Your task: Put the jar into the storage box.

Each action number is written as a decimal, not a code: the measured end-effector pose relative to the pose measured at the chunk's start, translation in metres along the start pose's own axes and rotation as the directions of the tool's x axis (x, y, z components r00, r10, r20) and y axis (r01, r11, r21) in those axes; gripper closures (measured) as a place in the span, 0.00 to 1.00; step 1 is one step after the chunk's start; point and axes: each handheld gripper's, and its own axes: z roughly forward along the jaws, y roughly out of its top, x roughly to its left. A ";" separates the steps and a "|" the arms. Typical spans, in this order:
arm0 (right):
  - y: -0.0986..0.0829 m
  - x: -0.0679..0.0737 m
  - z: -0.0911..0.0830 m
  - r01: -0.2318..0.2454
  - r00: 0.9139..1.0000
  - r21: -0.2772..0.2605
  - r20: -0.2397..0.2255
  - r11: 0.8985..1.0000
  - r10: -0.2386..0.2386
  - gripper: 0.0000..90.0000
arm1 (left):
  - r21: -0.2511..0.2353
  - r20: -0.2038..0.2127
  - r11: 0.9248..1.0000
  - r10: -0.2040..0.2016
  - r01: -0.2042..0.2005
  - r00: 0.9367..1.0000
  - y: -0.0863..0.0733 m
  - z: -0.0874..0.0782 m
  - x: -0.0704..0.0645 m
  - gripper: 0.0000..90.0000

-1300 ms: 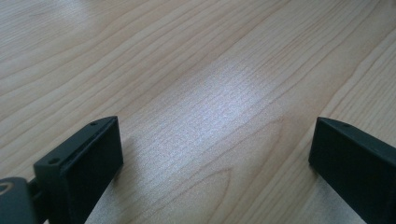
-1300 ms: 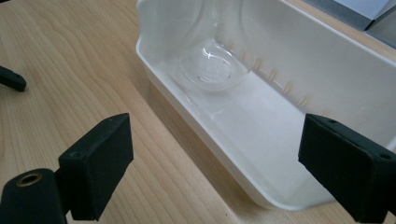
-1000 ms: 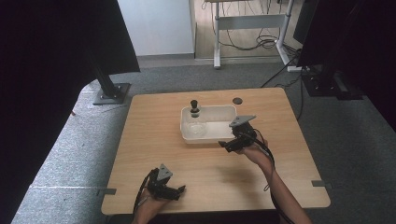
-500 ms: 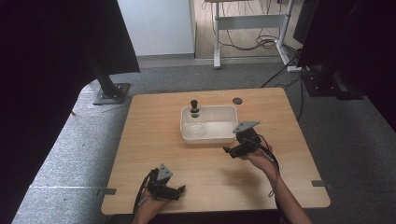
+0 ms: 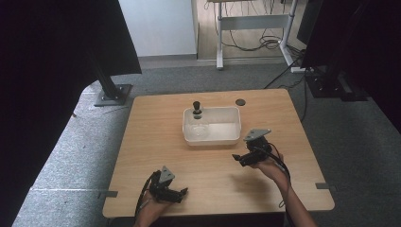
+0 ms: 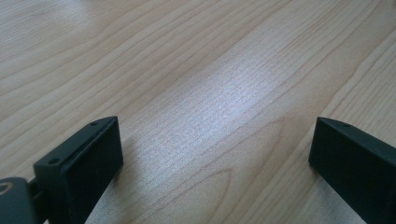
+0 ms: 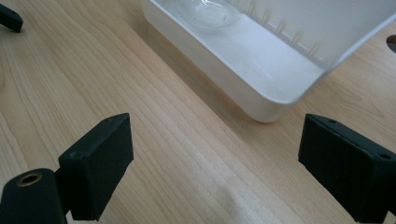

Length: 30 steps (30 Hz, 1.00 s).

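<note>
A white plastic bin (image 5: 227, 138) stands at the middle of the wooden table (image 5: 151, 137). A clear glass bowl (image 5: 200, 130) lies in its left part, and a black knobbed object (image 5: 196, 109) stands at its back left corner. My right gripper (image 5: 239, 159) hovers just in front of the bin's right end, open and holding nothing. In the right gripper view, its jaws (image 7: 215, 135) stand wide apart before the bin's near wall (image 7: 219, 60), with the glass bowl (image 7: 210, 11) inside. My left gripper (image 5: 183, 192) rests near the front edge, open (image 6: 215, 135) over bare wood.
A round dark grommet (image 5: 240, 101) sits in the tabletop behind the bin's right end. Grey carpet surrounds the table. A black stand base (image 5: 113, 94) lies beyond the back left corner, and a desk frame with cables (image 5: 255, 42) is farther back.
My right gripper has drawn back from the bin's front wall toward the person and slightly to the right. The left gripper has stayed put.
</note>
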 end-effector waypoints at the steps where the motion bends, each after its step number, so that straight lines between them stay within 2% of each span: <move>1: -0.002 -0.001 -0.001 0.001 1.000 0.000 0.000 1.000 -0.001 0.10 | 0.000 0.000 1.000 0.000 0.000 1.000 0.000 0.000 0.000 0.03; 12: -0.020 -0.002 -0.014 -0.012 1.000 0.011 0.029 1.000 0.012 0.11 | -0.001 0.000 1.000 -0.001 0.001 1.000 0.000 0.000 0.000 0.03; 30: -0.051 0.005 -0.029 -0.010 0.998 0.029 0.063 1.000 0.008 0.11 | -0.001 -0.002 1.000 -0.003 0.003 1.000 0.000 0.000 0.000 0.03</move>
